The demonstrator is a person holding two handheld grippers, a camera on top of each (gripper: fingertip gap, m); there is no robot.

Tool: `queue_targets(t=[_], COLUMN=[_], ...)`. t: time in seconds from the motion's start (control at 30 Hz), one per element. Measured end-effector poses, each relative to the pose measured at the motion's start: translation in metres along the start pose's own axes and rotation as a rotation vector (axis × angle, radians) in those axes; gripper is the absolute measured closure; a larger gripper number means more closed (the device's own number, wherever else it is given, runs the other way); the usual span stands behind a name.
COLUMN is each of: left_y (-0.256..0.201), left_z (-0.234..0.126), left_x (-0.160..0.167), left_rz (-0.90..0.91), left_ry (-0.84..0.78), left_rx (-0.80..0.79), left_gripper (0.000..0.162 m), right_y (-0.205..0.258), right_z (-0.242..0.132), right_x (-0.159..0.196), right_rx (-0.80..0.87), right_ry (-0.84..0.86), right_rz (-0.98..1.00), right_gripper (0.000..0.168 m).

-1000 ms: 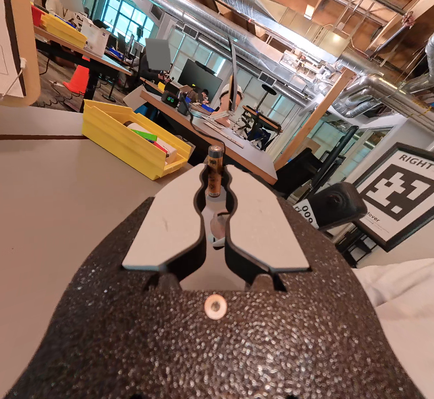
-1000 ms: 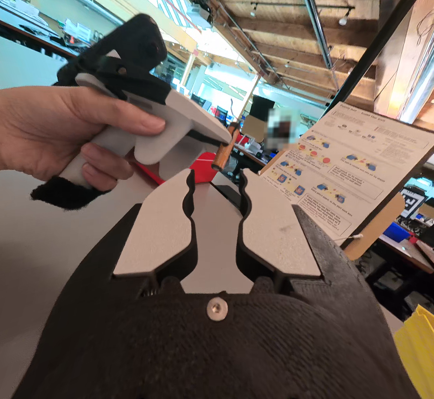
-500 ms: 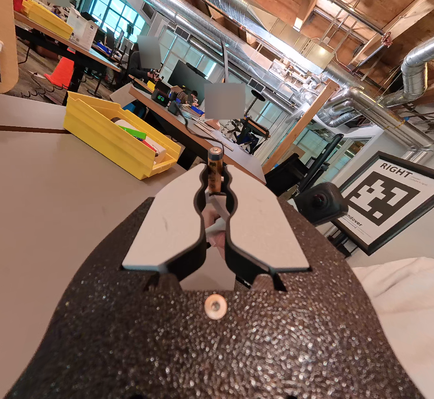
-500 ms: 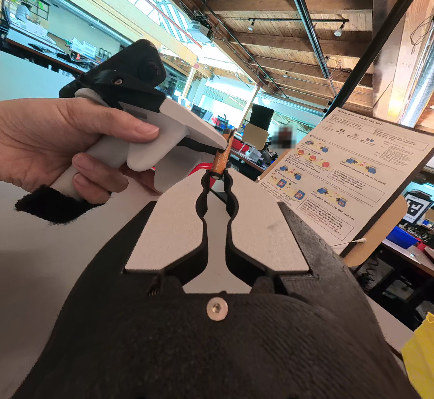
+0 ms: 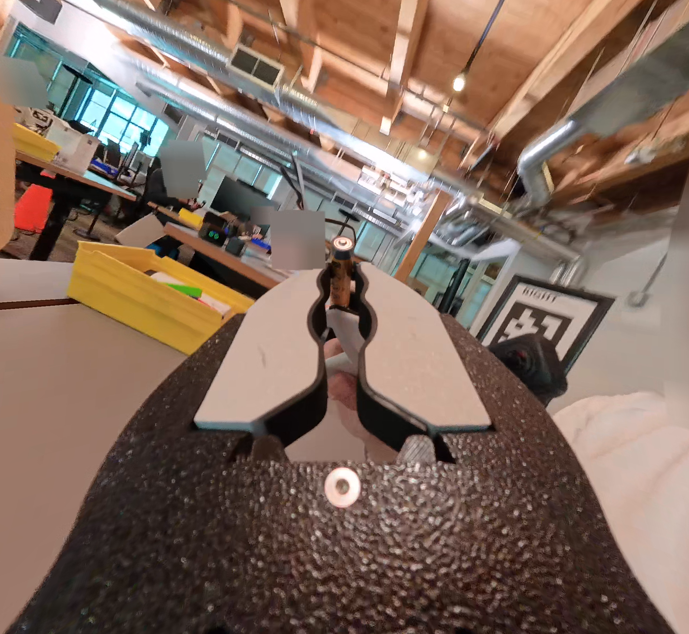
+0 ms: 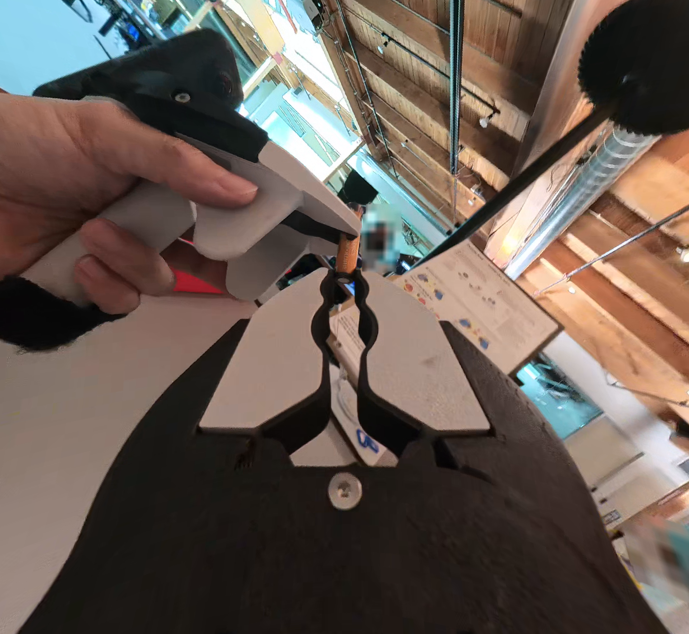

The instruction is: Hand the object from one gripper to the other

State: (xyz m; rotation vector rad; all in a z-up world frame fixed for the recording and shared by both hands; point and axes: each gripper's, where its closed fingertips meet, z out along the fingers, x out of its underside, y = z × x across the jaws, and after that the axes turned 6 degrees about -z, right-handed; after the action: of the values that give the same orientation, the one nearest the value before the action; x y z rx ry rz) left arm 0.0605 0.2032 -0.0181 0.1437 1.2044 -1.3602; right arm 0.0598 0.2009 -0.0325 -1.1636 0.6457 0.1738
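A copper and black battery stands upright between the fingertips of my left gripper, which is shut on it. In the right wrist view, a hand holds the left gripper at upper left, with the battery hanging from its tips. My right gripper is shut on the battery's lower end, so both grippers hold it. Through the gap between the left fingers, part of the right gripper's white finger and a hand show below the battery.
A yellow bin with items sits on the grey table to the left. A framed black and white marker board stands at the right. An instruction board stands behind the right gripper. Desks and people are far off. The tips of both grippers are at nearly the same place.
My right gripper has moved up to the battery and shut on its lower end. Both grippers have tilted up towards the ceiling. My left gripper has kept its hold.
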Motion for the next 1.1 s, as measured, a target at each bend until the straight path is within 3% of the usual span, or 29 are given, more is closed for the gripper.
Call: queue_targets(t=[0.27,0.57,0.7,0.77,0.9,1.1], left_y=[0.055,0.145,0.176,0.182,0.187,0.174], left_z=[-0.099,-0.211,-0.248,-0.256,-0.276,-0.277], left_x=[-0.092,-0.162,-0.158,-0.155,-0.165,-0.164], left_rz=[-0.178,-0.256,-0.306,-0.261,-0.108,0.014], left_ry=[-0.287,-0.408,-0.282,-0.211,-0.248,-0.241], left_rx=[-0.105,-0.549,-0.764,-0.826,-0.97,-1.043], left_gripper=[0.151,0.149,0.121,0.121,0.122,0.122], right_y=[0.06,0.138,0.147,0.15,0.162,0.138], right_z=[0.126,0.25,0.273,0.278,0.284,0.286], right_x=[-0.019,0.003,0.026,0.035,0.051,0.048], right_rx=[-0.16,-0.383,-0.431,-0.47,-0.591,-0.566], right_ry=[-0.027,0.032,0.09,0.105,0.138,0.132], right_rz=[-0.118,0.031,0.151,0.199,0.173,0.204], right_gripper=[0.159,0.158,0.158,0.158,0.158,0.158])
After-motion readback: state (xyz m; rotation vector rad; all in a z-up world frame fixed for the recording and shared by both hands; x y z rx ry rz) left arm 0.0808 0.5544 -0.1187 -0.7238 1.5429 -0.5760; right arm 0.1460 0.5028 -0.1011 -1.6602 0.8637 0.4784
